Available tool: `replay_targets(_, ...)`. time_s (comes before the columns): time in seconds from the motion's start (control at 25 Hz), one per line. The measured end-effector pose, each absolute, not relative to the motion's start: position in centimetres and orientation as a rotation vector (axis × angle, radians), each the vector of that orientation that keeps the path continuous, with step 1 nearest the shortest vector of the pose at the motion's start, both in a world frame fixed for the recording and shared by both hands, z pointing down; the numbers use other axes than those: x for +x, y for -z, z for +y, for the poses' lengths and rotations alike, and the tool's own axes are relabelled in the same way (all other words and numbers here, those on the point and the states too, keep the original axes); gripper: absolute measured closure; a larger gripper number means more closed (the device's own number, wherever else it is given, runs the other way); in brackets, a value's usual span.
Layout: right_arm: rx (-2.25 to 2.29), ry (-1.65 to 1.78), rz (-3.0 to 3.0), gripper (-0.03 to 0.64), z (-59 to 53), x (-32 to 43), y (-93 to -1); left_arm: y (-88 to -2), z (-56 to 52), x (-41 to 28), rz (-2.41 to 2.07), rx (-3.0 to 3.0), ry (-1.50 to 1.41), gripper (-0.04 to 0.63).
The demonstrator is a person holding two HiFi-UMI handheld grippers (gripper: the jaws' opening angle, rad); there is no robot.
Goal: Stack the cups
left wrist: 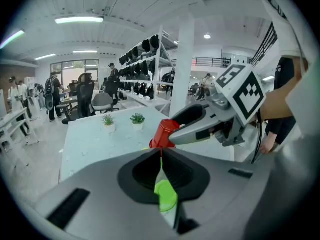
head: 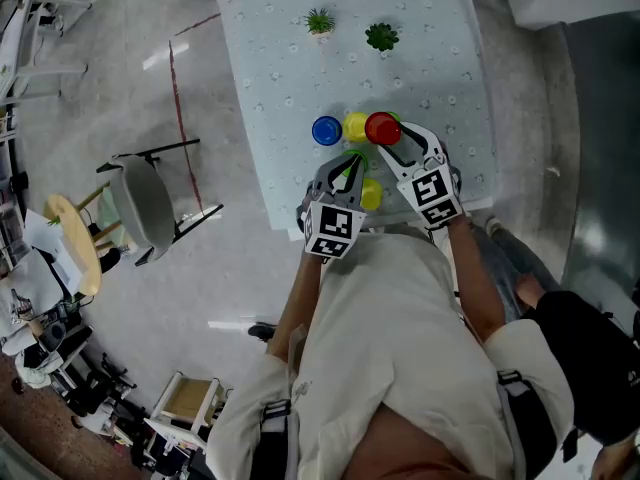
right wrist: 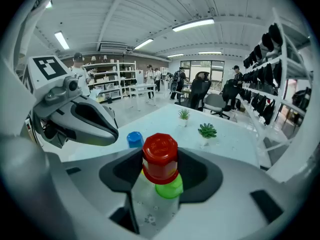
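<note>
left gripper (head: pixel 352 163) jaws pressed together on nothing; right gripper (head: pixel 392 136) jaws pinching the upturned red cup (head: pixel 381 127)

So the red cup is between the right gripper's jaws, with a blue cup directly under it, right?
Not quite. Directly under the red cup is a green cup, not a blue one, as the right gripper view shows; the blue cup stands apart. The red cup is indeed between the right gripper's jaws.

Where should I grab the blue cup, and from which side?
Grip the blue cup across its near and far walls, coming from its free left side: the yellow cup sits close on its right, probably leaving no jaw room there.
</note>
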State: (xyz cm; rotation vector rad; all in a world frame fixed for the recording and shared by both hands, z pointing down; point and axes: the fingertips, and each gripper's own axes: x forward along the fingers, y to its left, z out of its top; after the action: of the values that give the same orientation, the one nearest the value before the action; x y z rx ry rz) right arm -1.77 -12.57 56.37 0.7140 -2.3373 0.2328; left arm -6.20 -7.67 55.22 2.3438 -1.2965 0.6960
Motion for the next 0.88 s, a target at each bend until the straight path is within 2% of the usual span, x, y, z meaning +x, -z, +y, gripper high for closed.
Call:
replay_targets(0.4,0.725,-0.302,-2.342,0.399,-13.2,-2.2,-56.7,-55.2,-7.8,-6.4,-1.310,2.331,-0.689,0.574)
replay_targets(0.6,0.749,-0.324,-2.355,0.365,-13.5,-2.1,-56.4,-55.0,-7.6,-6.9,-1.331,2.326,-0.688,0.574)
replay_targets(0.88,0.786,-0.306,-2.358,0.365,-12.9,-1.2,-55.8,-55.1,-7.0,-7.5,-1.362,2.311,-0.698,0.574)
